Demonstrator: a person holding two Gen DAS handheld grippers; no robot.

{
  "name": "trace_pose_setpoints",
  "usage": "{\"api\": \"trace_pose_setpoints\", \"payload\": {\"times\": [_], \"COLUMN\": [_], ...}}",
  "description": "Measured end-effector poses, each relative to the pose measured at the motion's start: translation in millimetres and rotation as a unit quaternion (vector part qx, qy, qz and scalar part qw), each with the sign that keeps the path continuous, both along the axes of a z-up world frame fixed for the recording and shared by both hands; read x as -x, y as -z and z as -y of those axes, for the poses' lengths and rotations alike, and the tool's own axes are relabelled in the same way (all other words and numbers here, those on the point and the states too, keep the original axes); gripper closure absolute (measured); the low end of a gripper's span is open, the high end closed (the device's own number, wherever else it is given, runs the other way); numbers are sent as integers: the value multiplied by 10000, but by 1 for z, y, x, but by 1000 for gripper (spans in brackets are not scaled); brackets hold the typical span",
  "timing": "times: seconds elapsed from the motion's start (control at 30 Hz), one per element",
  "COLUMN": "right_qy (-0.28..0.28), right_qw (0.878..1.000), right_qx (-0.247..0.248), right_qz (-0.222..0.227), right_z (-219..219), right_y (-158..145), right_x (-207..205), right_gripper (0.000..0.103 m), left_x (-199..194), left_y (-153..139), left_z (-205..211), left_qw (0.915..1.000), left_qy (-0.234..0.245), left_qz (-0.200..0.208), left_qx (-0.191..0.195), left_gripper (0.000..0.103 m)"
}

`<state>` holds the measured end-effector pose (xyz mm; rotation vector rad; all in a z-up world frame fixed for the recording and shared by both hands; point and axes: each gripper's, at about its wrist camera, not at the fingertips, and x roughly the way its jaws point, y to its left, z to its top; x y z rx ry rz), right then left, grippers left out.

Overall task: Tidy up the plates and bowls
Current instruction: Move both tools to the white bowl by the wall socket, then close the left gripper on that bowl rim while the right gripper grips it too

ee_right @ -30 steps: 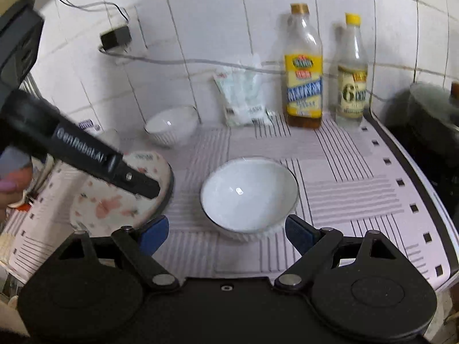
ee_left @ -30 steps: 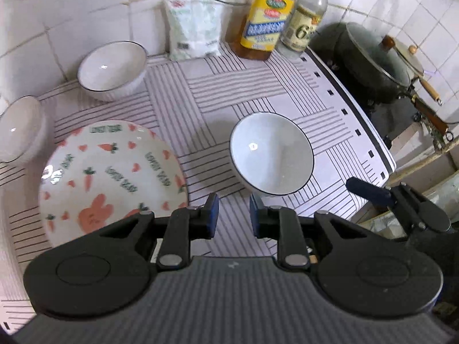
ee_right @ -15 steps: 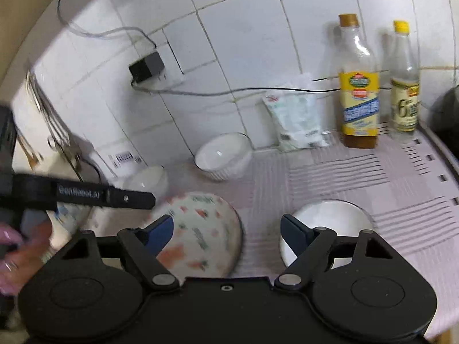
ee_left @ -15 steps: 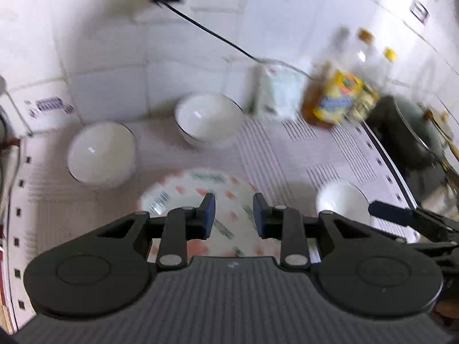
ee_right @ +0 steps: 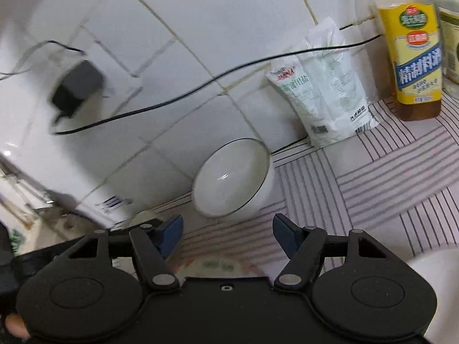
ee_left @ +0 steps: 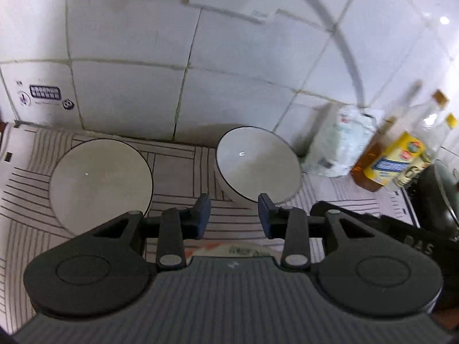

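where the tiled wall [ee_left: 229, 86] rises, salt bag [ee_right: 330, 91] beside bowl [ee_right: 232, 177]

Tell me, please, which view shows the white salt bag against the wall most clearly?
The right wrist view: there the salt bag stands sharp, its print and barcode showing. In the left wrist view the bag is a blurred pale shape beside the bottles.

wall: white glazed tiles [ee_left: 235, 94], grey grout, glare spots
counter: striped cloth [ee_right: 401, 172] over worktop
power adapter [ee_right: 76, 87]: black, on the wall, black cable [ee_right: 200, 91] trailing right
light: overhead, soft reflections
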<state>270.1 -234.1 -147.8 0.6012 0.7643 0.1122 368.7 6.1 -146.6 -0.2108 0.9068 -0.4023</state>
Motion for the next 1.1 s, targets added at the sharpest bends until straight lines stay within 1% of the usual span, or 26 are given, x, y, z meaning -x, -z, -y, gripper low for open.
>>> {"api": "trace_pose_setpoints", "payload": {"times": [0.07, 0.13, 0.2, 0.27, 0.33, 0.4, 0.43, 0.47, 0.5, 0.57, 0.6, 0.63, 0.67, 0.7, 0.77, 0.8, 0.87, 0.9, 0.93, 0.97, 1.03, 1.1], "right_qy": [73, 170, 271, 407, 592, 756, 787, 820, 882, 908, 909, 906, 920, 949, 987, 1023, 992, 923, 870, 878, 843, 779], "right_qw": [9998, 9995, 9989, 9981, 9968, 9950, 9939, 9929, 9915, 9902, 9902, 9903, 9900, 9894, 9881, 9874, 9871, 9877, 9874, 9870, 9867, 9864], "right_qx": [-133, -217, -275, -307, -307, -414, -524, -618, -689, -750, -759, -752, -765, -792, -883, -903, -892, -881, -961, -923, -859, -930], "right_qz": [-100, -174, -262, -355, -436, -510, -573, -609, -657, -747, -745, -743, -746, -761, -780, -800, -881, -907, -907, -982, -1088, -1111], "right_z": [3, 6, 8, 9, 11, 16, 19, 22, 25, 29, 31, 32, 33, 34, 35, 36, 36, 35, 33, 31, 30, 33], "right_y": [8, 15, 22, 28, 32, 36, 39, 42, 44, 48, 50, 51, 53, 55, 57, 58, 62, 64, 66, 65, 61, 55], "right_x": [-14, -25, -36, -43, -52, -59, -62, -65, -67, -70, -72, -73, -75, -76, -79, -80, -82, -83, -83, -82, -78, -72], "right_gripper": [31, 31, 32, 32, 34, 46, 61, 66, 66, 68, 70, 72, 73, 74, 74, 74, 76, 80, 88, 89, 89, 89], "left_x": [-11, -21, -30, -40, -48, -57, -61, -64, -65, -70, -72, -73, -74, -76, -75, -74, -68, -65, -62, -60, -56, -50], "left_y": [7, 13, 17, 22, 26, 33, 36, 39, 43, 50, 53, 56, 58, 60, 63, 63, 62, 62, 61, 60, 57, 50], "left_z": [3, 7, 13, 16, 19, 22, 23, 22, 24, 28, 30, 31, 33, 34, 34, 34, 36, 37, 37, 38, 37, 31], "left_qw": [9999, 9997, 9992, 9990, 9985, 9982, 9980, 9978, 9976, 9973, 9972, 9971, 9970, 9967, 9960, 9957, 9961, 9964, 9966, 9964, 9960, 9962], "left_qy": [-65, -209, -394, -443, -544, -599, -619, -638, -642, -626, -601, -580, -576, -575, -640, -667, -685, -674, -667, -676, -673, -643], "left_qz": [-32, -12, 40, 0, 7, -82, -133, -178, -222, -364, -434, -478, -508, -562, -617, -630, -552, -503, -482, -494, -562, -544], "left_qx": [120, 101, -20, 15, -62, -55, -42, -52, -91, -124, -118, -100, -107, -127, 35, 122, 79, 59, 95, 123, 174, 205], "left_gripper": [61, 61, 61, 61, 61, 61, 61, 61, 62, 64, 65, 70, 82, 86, 92, 92, 92, 92, 92, 93, 93, 93]}}
